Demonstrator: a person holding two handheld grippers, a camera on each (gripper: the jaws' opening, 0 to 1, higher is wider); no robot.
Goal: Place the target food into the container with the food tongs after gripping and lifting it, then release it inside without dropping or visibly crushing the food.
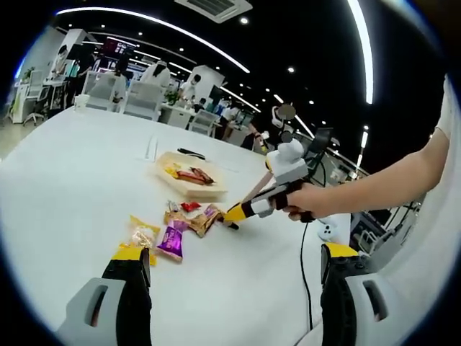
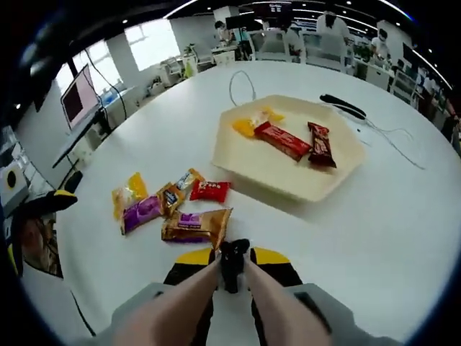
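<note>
At twelve o'clock of our right gripper [image 2: 233,261], clamped on wooden tongs [image 2: 234,270] with tips together, the brown packet [image 2: 196,225] risks crushing; left gripper [image 1: 230,270] gapes empty.

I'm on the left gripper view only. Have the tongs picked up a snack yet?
Observer: No. In the right gripper view, the beige food tongs have their black tips together and empty, at the near corner of the brown foil packet.
Operator: What's in the tray?
Observer: The cream hexagonal tray holds three snacks: a yellow packet, a red bar and a dark red bar.
Operator: What lies just past the brown one?
Observer: A small red packet, between it and the tray.
</note>
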